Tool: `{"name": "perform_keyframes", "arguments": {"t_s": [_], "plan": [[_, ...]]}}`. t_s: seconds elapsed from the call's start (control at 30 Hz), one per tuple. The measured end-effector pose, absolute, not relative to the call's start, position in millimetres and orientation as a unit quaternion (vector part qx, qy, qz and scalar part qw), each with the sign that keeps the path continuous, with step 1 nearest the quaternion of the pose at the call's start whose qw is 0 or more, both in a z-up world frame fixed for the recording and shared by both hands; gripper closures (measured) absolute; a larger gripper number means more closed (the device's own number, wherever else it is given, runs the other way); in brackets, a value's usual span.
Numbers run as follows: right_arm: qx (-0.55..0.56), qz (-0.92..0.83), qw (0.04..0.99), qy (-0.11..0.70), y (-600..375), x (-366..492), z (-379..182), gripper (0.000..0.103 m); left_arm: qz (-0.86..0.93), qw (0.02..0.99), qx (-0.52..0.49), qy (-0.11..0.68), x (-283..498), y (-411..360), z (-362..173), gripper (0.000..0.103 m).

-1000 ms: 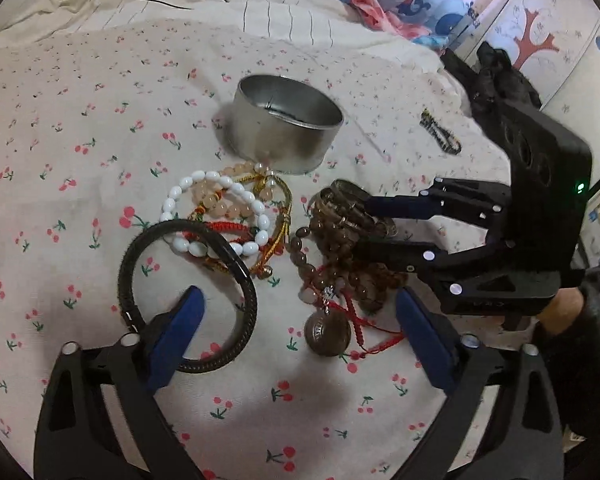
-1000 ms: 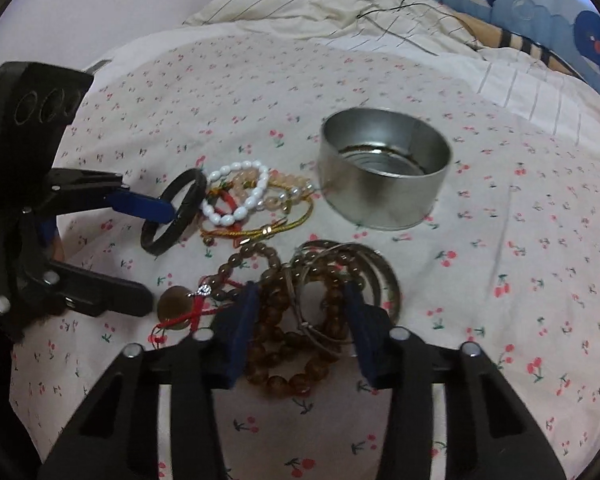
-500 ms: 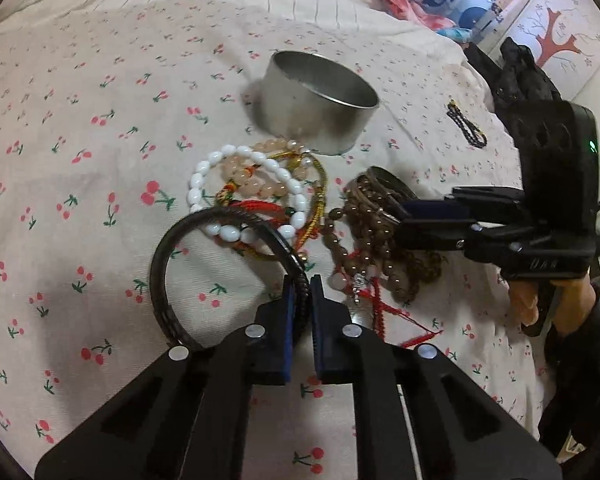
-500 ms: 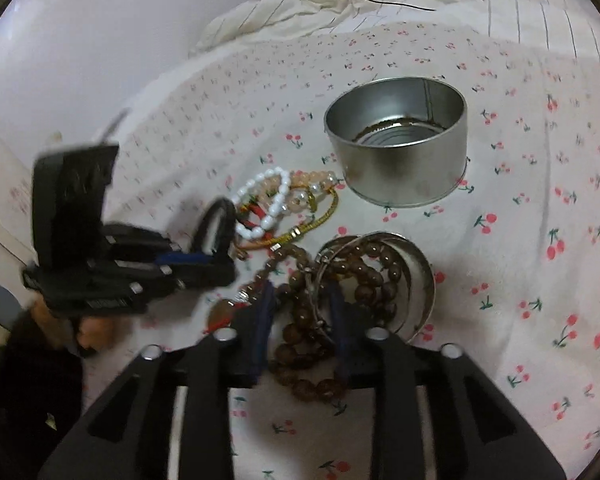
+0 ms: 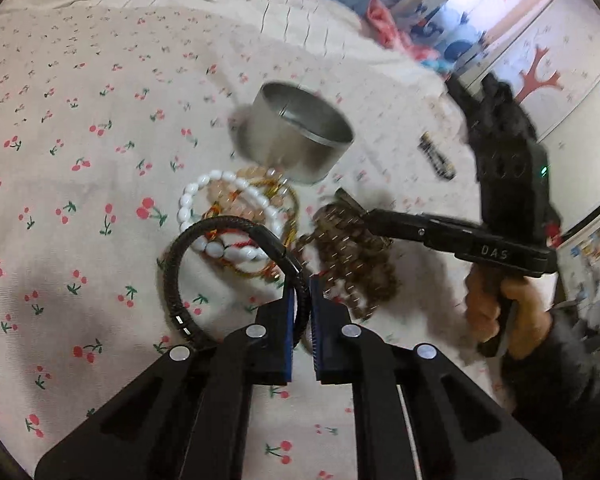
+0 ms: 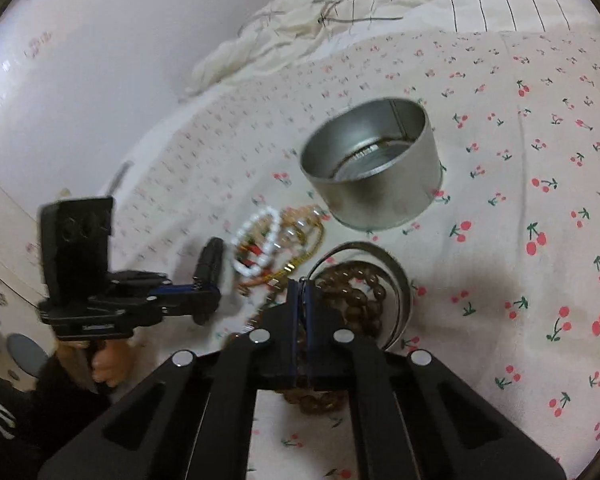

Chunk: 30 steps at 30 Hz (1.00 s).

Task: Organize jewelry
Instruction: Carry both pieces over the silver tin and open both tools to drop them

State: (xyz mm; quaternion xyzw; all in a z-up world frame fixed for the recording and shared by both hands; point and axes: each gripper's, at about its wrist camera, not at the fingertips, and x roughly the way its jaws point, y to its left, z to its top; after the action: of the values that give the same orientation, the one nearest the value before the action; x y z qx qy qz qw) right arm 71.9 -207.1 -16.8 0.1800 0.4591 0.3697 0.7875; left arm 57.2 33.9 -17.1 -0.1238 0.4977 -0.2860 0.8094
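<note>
Bare cherry-print bedsheet (image 6: 540, 184) lay open beyond the round silver metal tin (image 6: 374, 168); a tangled heap of beaded bracelets (image 5: 240, 220) crowded its near side.

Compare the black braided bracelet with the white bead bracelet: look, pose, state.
The black braided bracelet is one dark woven cord with a clasp; the white bead bracelet is a string of glossy oval beads. The black one is clamped in the left gripper and tilted up off the cherry-print sheet; the white one lies flat and ungripped, tangled with gold and red strands. Both are closed loops.
</note>
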Motion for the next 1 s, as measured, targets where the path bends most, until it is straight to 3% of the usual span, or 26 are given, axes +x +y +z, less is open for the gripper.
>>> {"name": "perform_keyframes", "arguments": {"t_s": [0.33,0.67,0.93,1.0], "plan": [[0.297,0.406,0.770,0.392,-247.6,69.7,19.4,0.099,-0.361,0.797,-0.204,0.438,55.5,39.1,17.9,0.096],[0.298,0.392,0.789,0.368,-236.8,112.8,44.6,0.099,-0.395,0.802,-0.202,0.400,124.9,9.7,61.9,0.096],[0.337,0.369,0.765,0.407,-229.6,156.9,-2.9,0.099,-0.385,0.792,-0.178,0.440,177.6,-18.0,16.5,0.092],[0.323,0.357,0.768,0.423,-225.9,159.8,-9.2,0.096,-0.362,0.799,-0.166,0.450,182.9,-18.3,6.3,0.081]]}}
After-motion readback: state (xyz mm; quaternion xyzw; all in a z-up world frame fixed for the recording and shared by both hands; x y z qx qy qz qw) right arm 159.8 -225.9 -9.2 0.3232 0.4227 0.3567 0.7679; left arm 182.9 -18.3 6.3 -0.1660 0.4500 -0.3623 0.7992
